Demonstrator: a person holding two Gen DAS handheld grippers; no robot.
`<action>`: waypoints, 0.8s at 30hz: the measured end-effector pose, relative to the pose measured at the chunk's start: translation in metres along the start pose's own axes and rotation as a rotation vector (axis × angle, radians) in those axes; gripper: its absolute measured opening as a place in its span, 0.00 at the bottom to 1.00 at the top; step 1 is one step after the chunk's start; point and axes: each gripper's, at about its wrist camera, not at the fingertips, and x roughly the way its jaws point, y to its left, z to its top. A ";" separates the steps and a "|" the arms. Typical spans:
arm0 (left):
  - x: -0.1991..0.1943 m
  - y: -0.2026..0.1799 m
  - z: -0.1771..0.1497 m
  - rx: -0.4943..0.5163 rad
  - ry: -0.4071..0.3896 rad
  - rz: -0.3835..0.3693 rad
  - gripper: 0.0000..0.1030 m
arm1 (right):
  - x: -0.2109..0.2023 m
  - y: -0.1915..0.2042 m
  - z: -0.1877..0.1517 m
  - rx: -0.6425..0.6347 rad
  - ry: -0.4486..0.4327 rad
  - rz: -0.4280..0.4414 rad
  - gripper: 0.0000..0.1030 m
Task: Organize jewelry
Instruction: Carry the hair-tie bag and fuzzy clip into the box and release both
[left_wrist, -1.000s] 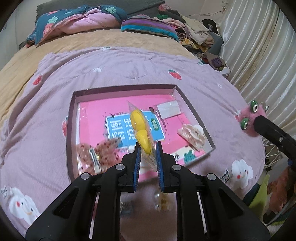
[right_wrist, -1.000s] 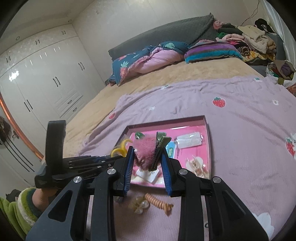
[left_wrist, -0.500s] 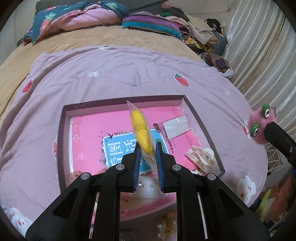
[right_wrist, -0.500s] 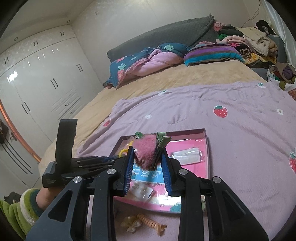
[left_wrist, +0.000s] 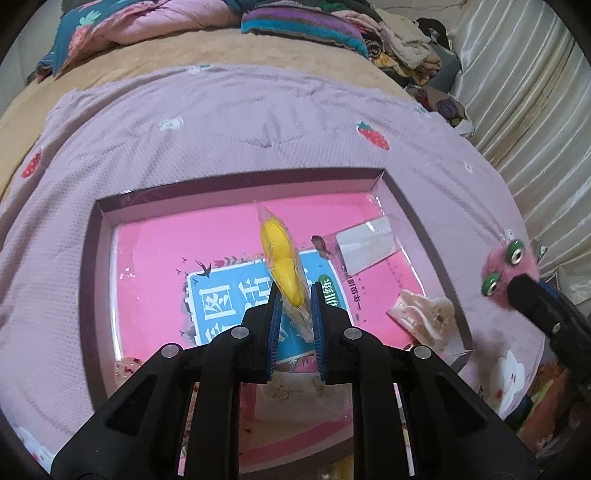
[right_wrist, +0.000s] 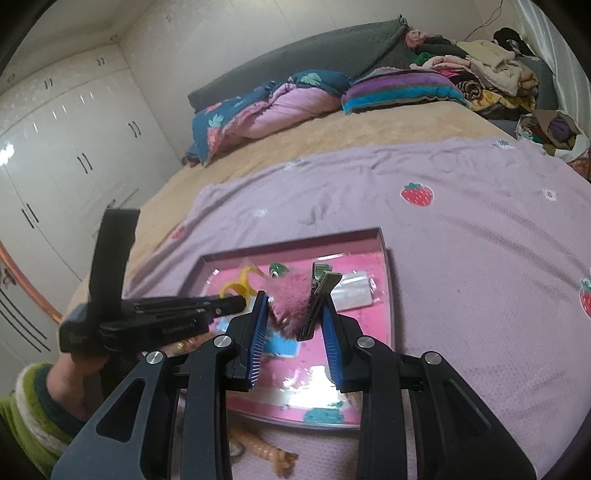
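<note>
Left gripper (left_wrist: 294, 314): clamped on yellow clip packet (left_wrist: 282, 264), held above tray.
Yellow clip packet: two glossy yellow pieces in a clear sleeve, upright, projecting forward past the fingertips.
Right gripper (right_wrist: 293, 325): closed on fuzzy pink clip (right_wrist: 290, 304).
Fuzzy pink clip: shaggy pink fur, green googly eyes, green metal clasp at its right.
Tray (left_wrist: 240, 184): shallow, mauve-rimmed, pink-lined, below and ahead of both grippers.
Cream claw clip (left_wrist: 424, 314): in tray, right of left gripper.
Clear packet (left_wrist: 365, 243): in tray, ahead-right.
Blanket (left_wrist: 221, 122): lilac, strawberry print, beneath tray.

Striped pillow (right_wrist: 402, 90), white wardrobe (right_wrist: 55, 155)
</note>
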 end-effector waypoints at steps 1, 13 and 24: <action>0.002 0.000 0.000 0.002 0.004 0.000 0.09 | 0.003 -0.001 -0.003 -0.005 0.008 -0.004 0.27; 0.025 -0.003 -0.007 0.009 0.052 -0.004 0.09 | 0.029 -0.015 -0.035 -0.011 0.109 0.001 0.27; 0.020 -0.003 -0.011 0.037 0.066 0.022 0.09 | 0.044 -0.006 -0.048 -0.070 0.163 0.031 0.27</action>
